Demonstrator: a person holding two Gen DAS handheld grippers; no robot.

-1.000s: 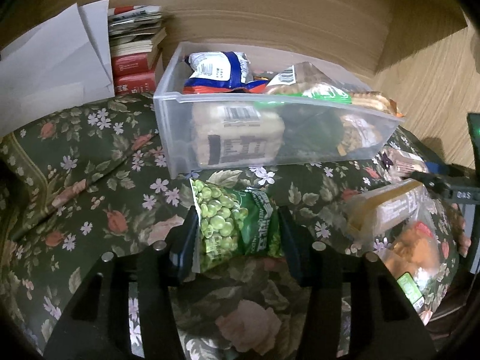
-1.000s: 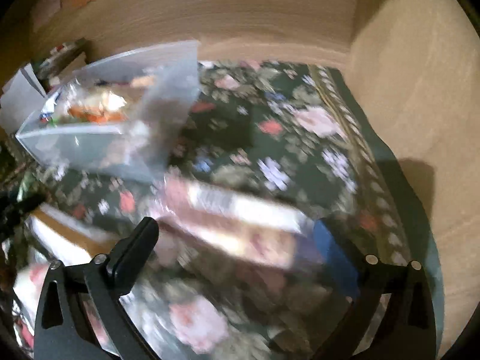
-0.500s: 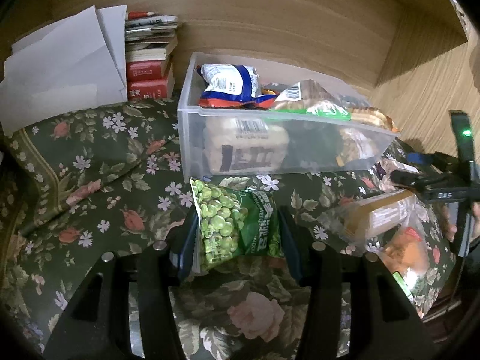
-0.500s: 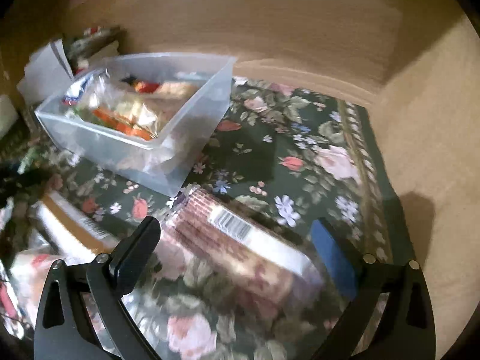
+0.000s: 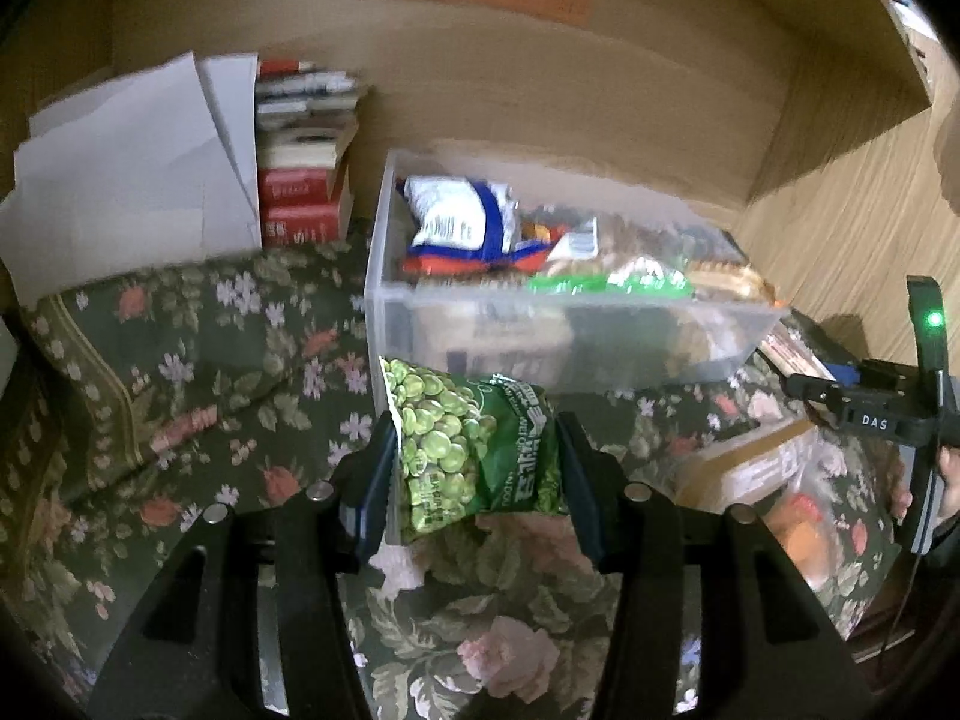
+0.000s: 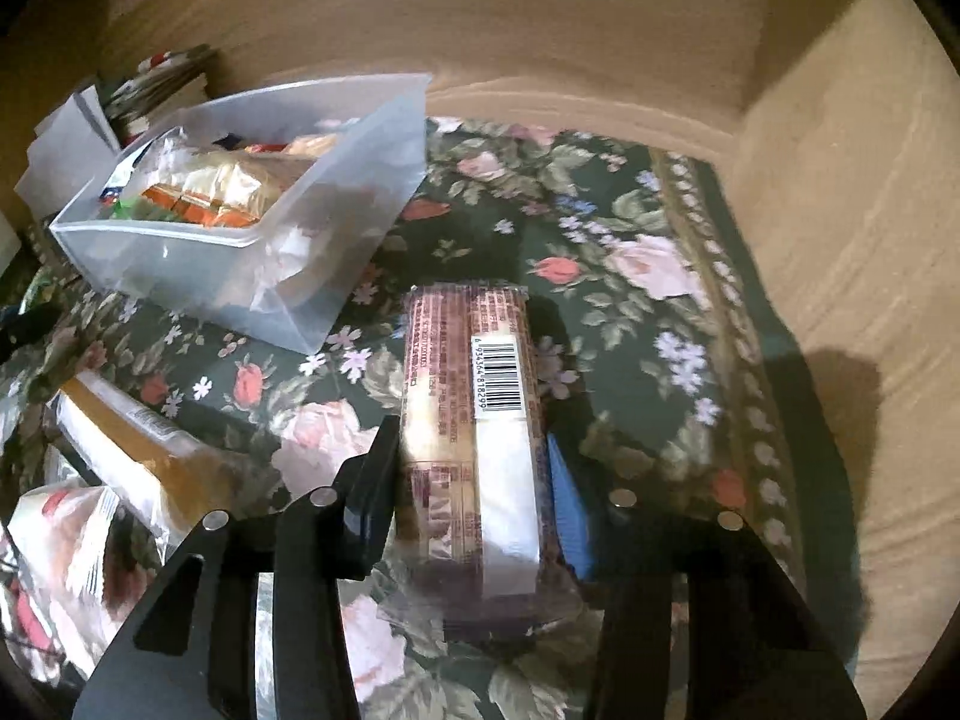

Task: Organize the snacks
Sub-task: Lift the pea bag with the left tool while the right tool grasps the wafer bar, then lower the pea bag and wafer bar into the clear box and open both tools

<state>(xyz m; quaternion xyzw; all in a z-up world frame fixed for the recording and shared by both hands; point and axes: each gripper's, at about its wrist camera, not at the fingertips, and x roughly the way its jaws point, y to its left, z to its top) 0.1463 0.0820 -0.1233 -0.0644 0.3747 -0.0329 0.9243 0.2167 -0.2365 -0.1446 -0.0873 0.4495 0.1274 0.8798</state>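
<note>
My left gripper (image 5: 474,456) is shut on a green pea snack bag (image 5: 468,450) and holds it above the floral cloth, just in front of the clear plastic bin (image 5: 540,336). The bin holds several snack packs; it also shows in the right wrist view (image 6: 198,264) at the upper left. My right gripper (image 6: 471,450) is shut on a long brown biscuit pack with a barcode (image 6: 474,420), lifted above the cloth to the right of the bin. The right gripper also shows at the right edge of the left wrist view (image 5: 864,408).
A long yellow-brown pack (image 6: 138,444) and a clear bag of snacks (image 6: 54,546) lie on the cloth at the lower left. Stacked books (image 5: 306,180) and white paper (image 5: 132,162) stand left of the bin. Wooden walls (image 6: 840,210) close the back and right.
My right gripper closed on the biscuit pack and turned it lengthwise between the fingers. My left gripper rose and moved towards the bin with the pea bag.
</note>
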